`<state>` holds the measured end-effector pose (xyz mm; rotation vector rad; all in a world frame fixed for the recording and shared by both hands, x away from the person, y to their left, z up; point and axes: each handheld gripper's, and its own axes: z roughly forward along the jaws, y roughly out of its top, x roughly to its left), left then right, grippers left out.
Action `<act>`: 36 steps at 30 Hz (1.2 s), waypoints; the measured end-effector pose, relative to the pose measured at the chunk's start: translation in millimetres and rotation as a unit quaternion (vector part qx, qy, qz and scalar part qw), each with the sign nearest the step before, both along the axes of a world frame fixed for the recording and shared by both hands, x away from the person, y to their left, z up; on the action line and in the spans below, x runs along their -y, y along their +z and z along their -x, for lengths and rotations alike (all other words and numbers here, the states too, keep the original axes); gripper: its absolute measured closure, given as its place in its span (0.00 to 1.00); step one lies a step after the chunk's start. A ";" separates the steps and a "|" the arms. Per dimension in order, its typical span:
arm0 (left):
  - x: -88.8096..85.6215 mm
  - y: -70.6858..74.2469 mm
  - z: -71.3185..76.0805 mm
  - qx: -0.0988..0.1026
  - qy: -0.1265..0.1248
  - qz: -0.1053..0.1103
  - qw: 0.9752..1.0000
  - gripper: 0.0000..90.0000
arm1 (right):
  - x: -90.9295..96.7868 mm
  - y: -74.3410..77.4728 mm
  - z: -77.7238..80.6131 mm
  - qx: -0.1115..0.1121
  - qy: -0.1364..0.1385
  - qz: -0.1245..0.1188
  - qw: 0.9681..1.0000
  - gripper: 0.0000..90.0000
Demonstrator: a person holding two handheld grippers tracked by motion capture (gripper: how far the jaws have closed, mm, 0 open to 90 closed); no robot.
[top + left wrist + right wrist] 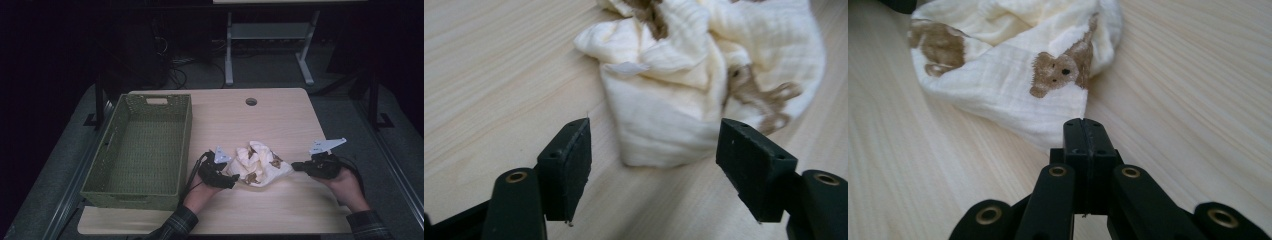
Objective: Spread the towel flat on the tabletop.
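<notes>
A dim room with a dark floor surrounds a light wooden table [280, 120], which has a small round hole [251, 101] near its far edge. On the left part of the table sits an empty green woven basket [115, 155], long and rectangular, with a handle slot in its far wall. Near the middle of the table, toward the person's side, lies a crumpled cream cloth [257, 162] printed with brown teddy bears. The left gripper [231, 180], held in the person's left hand [200, 192], rests at the cloth's left edge; in the left gripper view its two black jaws are spread wide apart, one on either side of a fold of the cloth, which lies just ahead of them without touching them. The right gripper [295, 165], held in the right hand [347, 187], sits at the cloth's right edge. In the right gripper view its jaws are pressed together, their tips at the cloth's near corner; whether any fabric is caught between them cannot be told. Plaid sleeves [177, 225] show at both wrists.
</notes>
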<state>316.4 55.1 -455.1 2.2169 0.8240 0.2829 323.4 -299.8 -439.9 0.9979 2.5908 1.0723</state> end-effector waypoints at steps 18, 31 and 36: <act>15.6 3.6 -16.4 -0.041 -0.040 0.052 0.997 0.96 | 15.9 2.5 -2.3 0.009 -0.029 0.004 1.000 1.00; -6.0 58.5 10.2 0.021 -0.011 0.126 0.992 0.98 | 27.2 22.2 10.1 0.066 -0.051 -0.004 0.997 1.00; -4.8 44.8 24.7 -0.015 -0.025 0.106 0.994 0.97 | 30.0 17.3 21.0 0.055 -0.046 0.005 0.997 1.00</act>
